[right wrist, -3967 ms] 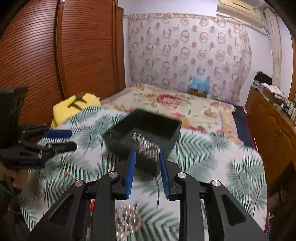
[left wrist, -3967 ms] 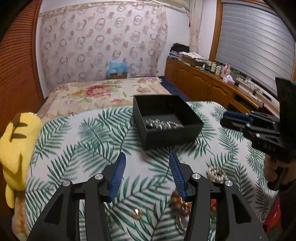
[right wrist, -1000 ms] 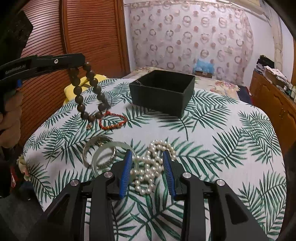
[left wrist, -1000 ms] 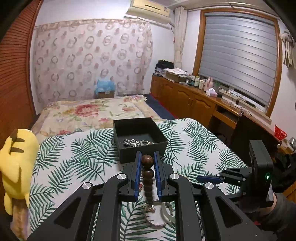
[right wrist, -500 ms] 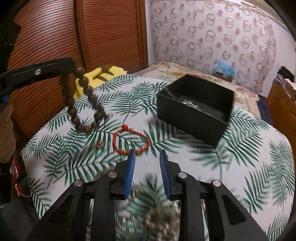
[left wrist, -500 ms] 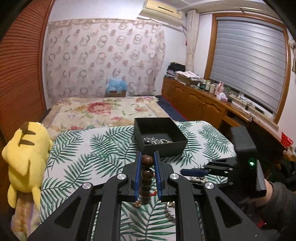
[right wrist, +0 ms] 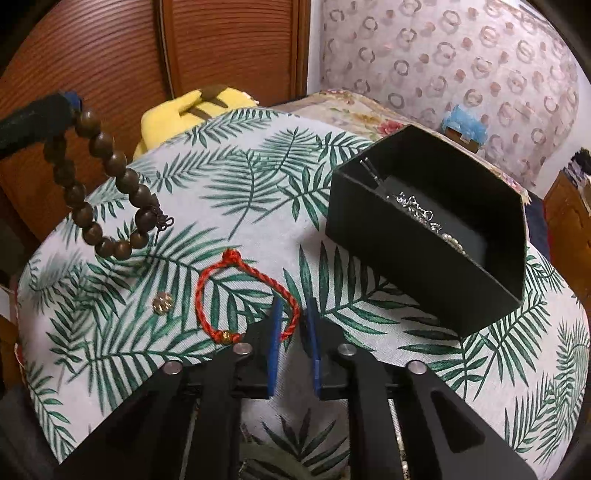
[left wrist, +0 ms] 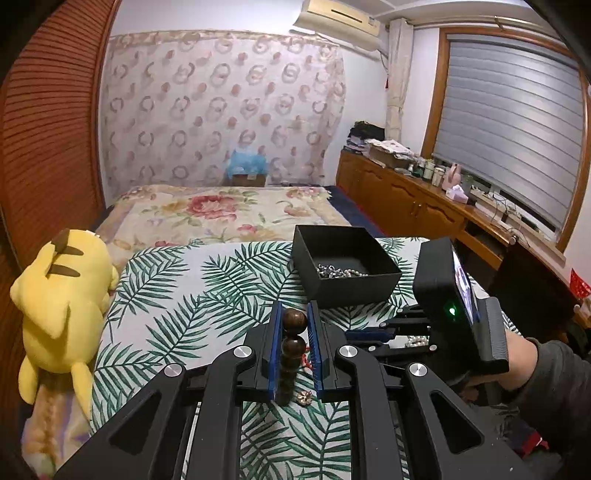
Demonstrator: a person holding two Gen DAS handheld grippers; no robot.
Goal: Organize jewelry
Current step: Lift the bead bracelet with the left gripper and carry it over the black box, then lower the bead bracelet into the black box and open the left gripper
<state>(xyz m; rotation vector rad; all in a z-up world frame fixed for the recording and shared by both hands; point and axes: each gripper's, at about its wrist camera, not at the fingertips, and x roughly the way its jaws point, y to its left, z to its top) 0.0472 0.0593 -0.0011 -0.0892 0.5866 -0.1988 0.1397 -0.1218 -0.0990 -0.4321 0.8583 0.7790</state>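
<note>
Left tongs [left wrist: 294, 325] pinching round wooden beads [right wrist: 96, 184]; right tongs [right wrist: 294, 321] closing around a twisted red cord bracelet [right wrist: 236, 295] near a matte black box [right wrist: 424, 258].

Bedroom: patterned curtain [left wrist: 221, 107] on back wall, floral bed [left wrist: 221, 214], wooden cabinets [left wrist: 402, 199] under shuttered window [left wrist: 513, 133], air conditioner [left wrist: 340, 20], ribbed wooden wardrobe doors [right wrist: 110, 55].
</note>
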